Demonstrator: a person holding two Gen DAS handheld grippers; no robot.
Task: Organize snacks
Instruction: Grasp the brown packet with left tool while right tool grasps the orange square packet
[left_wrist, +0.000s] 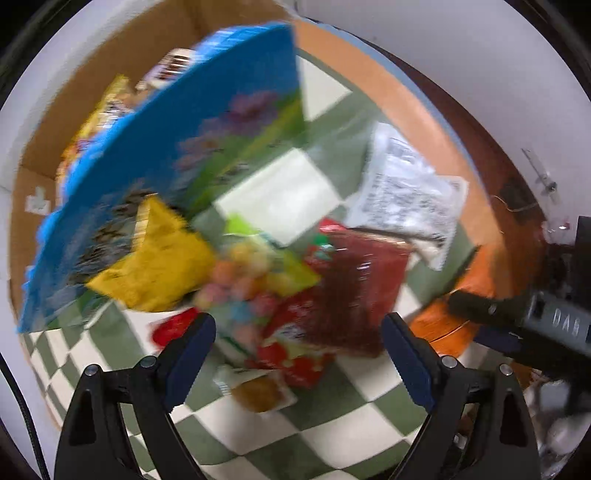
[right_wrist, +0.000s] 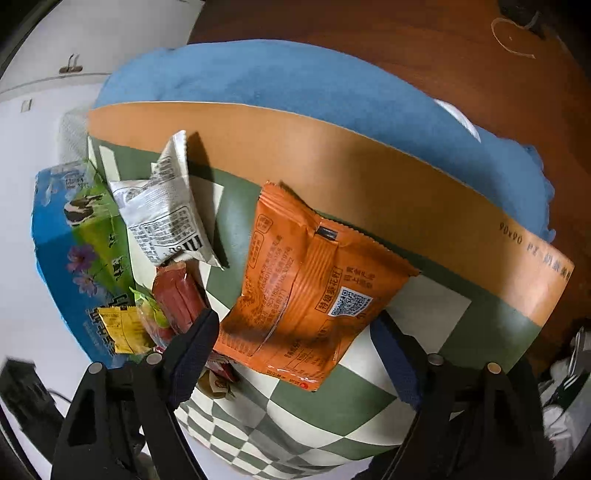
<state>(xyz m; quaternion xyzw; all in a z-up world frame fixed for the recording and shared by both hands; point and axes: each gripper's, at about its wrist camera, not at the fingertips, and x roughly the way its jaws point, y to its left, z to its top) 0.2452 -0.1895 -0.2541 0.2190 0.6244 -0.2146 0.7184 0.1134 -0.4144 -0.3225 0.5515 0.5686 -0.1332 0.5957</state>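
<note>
My left gripper is open and empty, hovering over a heap of snack packets: a yellow bag, a clear bag of coloured candy, a red packet and a white printed packet. The view is motion-blurred. A blue carton with cows and flowers stands at the left, with more snacks inside. My right gripper is open, its fingers either side of the lower end of an orange packet. The white packet, red packet and blue carton lie to its left.
Everything lies on a green-and-white checked mat with an orange border, over a blue cloth on a brown wood floor. A cardboard flap rises behind the carton. The right gripper's body shows at the right of the left wrist view.
</note>
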